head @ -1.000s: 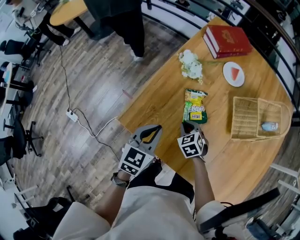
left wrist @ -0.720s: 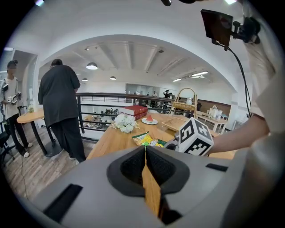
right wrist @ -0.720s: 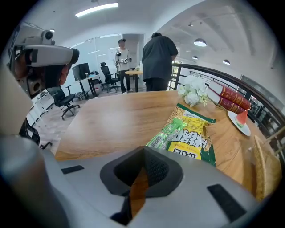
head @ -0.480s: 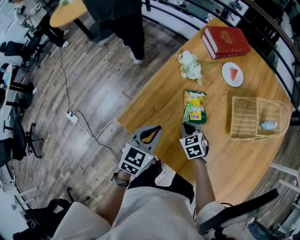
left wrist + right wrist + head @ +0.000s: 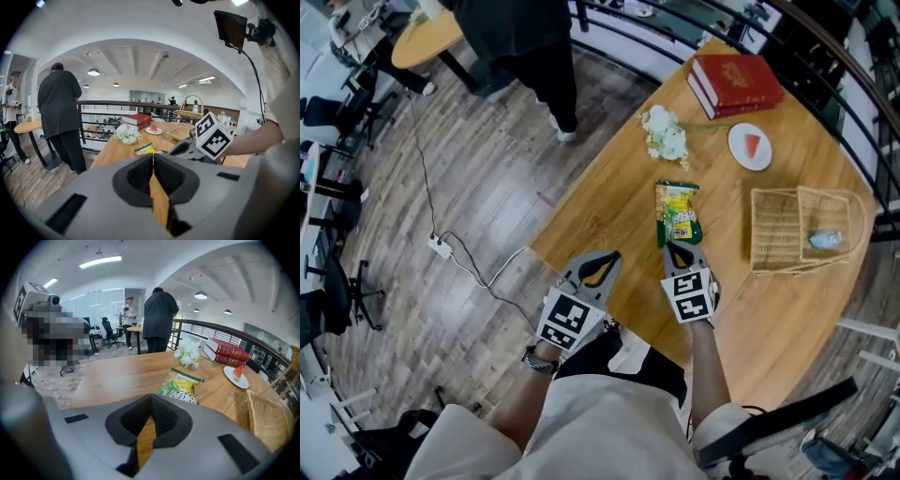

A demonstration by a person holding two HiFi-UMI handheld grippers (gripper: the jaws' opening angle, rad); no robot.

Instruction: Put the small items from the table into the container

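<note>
A green and yellow snack bag [image 5: 678, 214] [image 5: 183, 385] lies on the wooden table [image 5: 619, 220], in its middle. My right gripper [image 5: 679, 247] [image 5: 151, 405] is shut on the bag's near edge, and that end is hidden behind the jaws. A wicker basket [image 5: 780, 231] [image 5: 265, 418] stands at the right with a small bottle [image 5: 822, 239] inside it. My left gripper [image 5: 605, 255] [image 5: 153, 155] is shut and holds nothing, hovering at the table's near left edge. From there, the snack bag [image 5: 147, 149] shows ahead.
White flowers [image 5: 664, 137], a red book [image 5: 736, 82] and a plate with a watermelon slice [image 5: 751, 147] lie at the far end of the table. A railing runs behind the table. A person [image 5: 520, 37] stands on the floor to the left, beside a cable and power strip [image 5: 441, 246].
My right gripper's jaws have shut at the near end of the snack bag and the gripper has risen a little. My left gripper has stayed where it was.
</note>
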